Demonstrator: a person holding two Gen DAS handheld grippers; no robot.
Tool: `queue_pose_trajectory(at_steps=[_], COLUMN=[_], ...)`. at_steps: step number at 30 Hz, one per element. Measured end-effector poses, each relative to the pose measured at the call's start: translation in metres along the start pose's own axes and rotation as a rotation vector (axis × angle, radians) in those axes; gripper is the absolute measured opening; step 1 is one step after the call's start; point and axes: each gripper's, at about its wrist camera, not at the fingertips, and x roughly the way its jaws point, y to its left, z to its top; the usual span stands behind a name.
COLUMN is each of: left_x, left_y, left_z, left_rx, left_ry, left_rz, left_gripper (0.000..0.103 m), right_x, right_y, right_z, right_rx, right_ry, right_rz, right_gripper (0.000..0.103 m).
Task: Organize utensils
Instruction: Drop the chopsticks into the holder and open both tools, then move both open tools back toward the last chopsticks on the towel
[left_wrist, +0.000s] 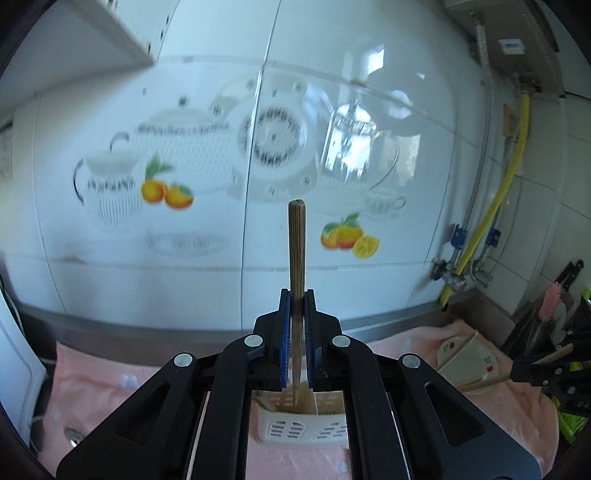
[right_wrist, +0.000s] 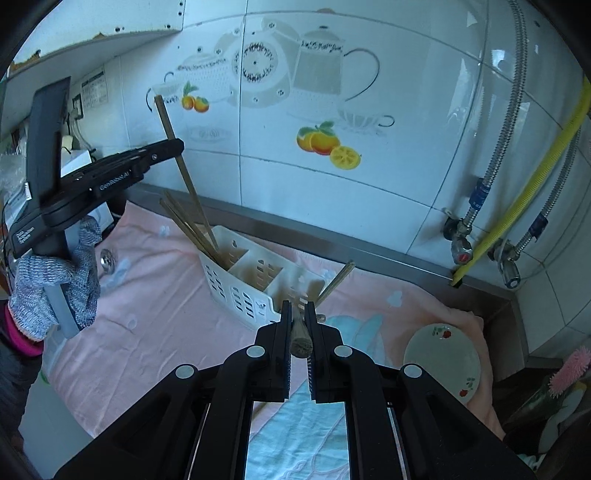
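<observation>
Midway, we judge: several wooden chopsticks (right_wrist: 188, 225) already lean in the end compartment of the white slotted plastic caddy (right_wrist: 255, 277), at 11 o'clock from our right gripper (right_wrist: 299, 314). Left gripper (left_wrist: 297, 306) fingers are clenched on one ridged wooden chopstick (left_wrist: 296, 240), upright, its tip down in the caddy. Right fingers pinch another chopstick (right_wrist: 334, 282), not yet binned. A glazed saucer (right_wrist: 443, 358) lies at 3 o'clock on the soft pink towel (right_wrist: 155, 317) over the surface.

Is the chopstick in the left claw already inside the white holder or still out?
Partly in: the chopstick runs down into the white holder's end compartment.
</observation>
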Motion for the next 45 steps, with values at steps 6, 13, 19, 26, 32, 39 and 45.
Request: queue_pose_trajectory(at_steps=[6,13,19,26,32,39,45], left_x=[0.012,0.016,0.014,-0.001,-0.023,-0.053,-0.077], left_y=[0.007,0.009,0.012,0.013,0.012,0.010,0.015], left_z=[-0.011,-0.015,-0.015,-0.016,-0.025,-0.039,-0.051], left_rx=[-0.015,-0.009,-0.016,-0.005,0.014,0.036,0.016], left_ry=[0.048,0.066,0.072,0.050,0.029,0.001,-0.016], left_rz=[-0.009,0.006,0.007,0.017,0.030,0.051,0.058], left_gripper=[0.006,0.007,0.023,0.042,0.059,0.085,0.093], right_x=[0.017,0.037,0.044,0.036,0.013,-0.010,-0.031], right_y=[0.001,0.000,-0.002,-0.003,-0.003,0.003,0.006], right_z=[0.003,0.007,0.009,0.006,-0.006,-0.024,-0.042], right_rx=[-0.010,0.010,0.035,0.056,0.084,0.082,0.097], right_ry=[0.042,0.065,0.059,0.018,-0.047,-0.101,-0.151], right_rz=[0.010,0.028,0.042,0.043,0.032,-0.001,-0.036], right_gripper=[0.007,0.007,0.007,0.017,0.030,0.054,0.066])
